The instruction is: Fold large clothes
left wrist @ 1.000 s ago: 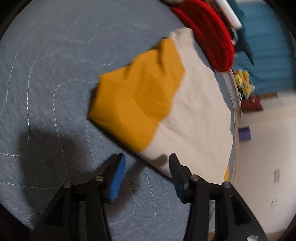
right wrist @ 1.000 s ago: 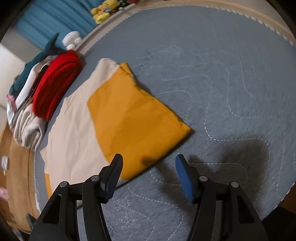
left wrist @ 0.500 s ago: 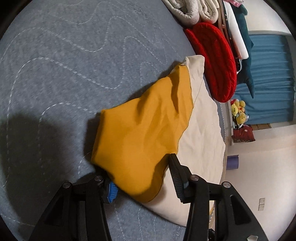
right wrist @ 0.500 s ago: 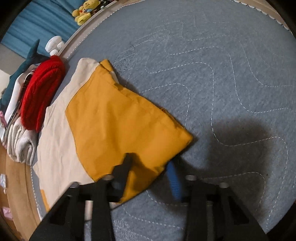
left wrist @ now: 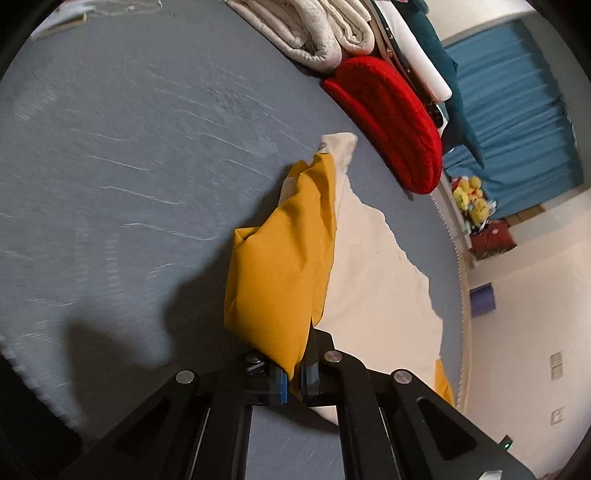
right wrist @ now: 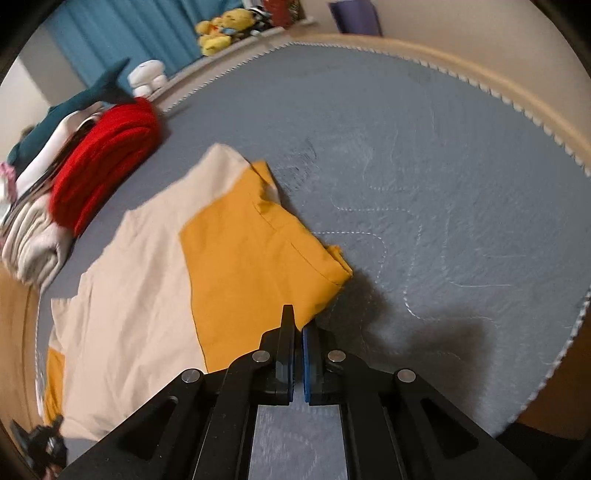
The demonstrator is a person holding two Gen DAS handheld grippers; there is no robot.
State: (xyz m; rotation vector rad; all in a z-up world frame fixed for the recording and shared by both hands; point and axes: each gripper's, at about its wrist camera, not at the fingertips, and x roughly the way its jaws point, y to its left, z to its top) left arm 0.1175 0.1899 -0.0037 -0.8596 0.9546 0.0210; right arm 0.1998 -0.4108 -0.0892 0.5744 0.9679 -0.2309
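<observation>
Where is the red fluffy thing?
The red folded blanket lies on the grey bed, upper right in the left view, between the white towels and the yellow-and-cream garment.

Landmark: red folded knit [left wrist: 391,122], lying on the grey quilted mat [left wrist: 129,147] at its edge. Cream folded blanket [left wrist: 317,33] touching it on one side. Teal plush [right wrist: 92,96] right behind it. Blue curtain [left wrist: 517,122] well beyond, yellow plush toys [left wrist: 471,201] at the curtain's foot.
</observation>
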